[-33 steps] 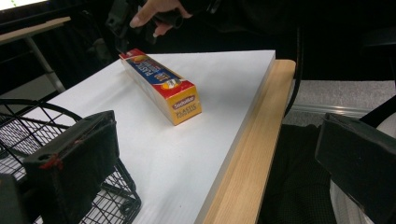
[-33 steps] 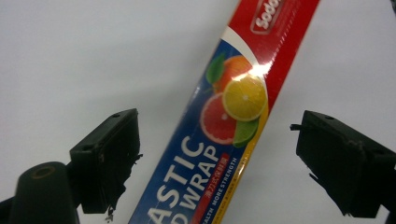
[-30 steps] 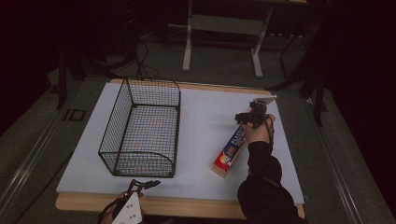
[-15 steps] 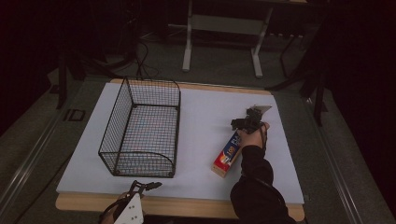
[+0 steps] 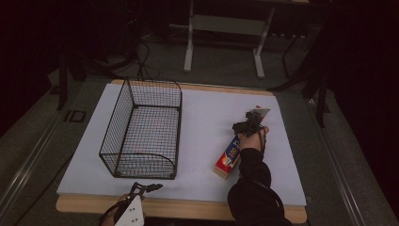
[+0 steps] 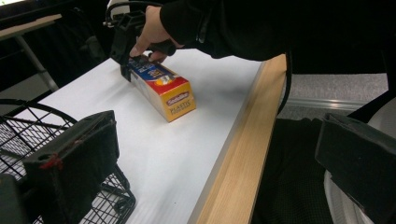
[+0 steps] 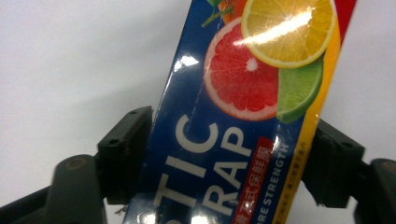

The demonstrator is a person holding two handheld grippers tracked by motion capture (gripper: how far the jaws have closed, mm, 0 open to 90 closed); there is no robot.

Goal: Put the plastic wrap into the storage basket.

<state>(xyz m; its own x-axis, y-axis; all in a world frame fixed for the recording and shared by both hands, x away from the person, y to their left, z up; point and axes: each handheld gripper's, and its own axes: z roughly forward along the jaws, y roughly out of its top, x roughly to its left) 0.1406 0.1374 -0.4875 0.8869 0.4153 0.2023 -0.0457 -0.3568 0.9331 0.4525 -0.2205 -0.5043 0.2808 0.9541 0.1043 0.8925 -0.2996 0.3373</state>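
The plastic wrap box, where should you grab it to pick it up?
Grab the box across its narrow width, coming down from above. It lies flat and long on the table, so its long sides are free. The right gripper already has a jaw on each side, near the far end.

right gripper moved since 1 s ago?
Yes. The right gripper slid toward the table's near edge, along the plastic wrap box it now straddles.
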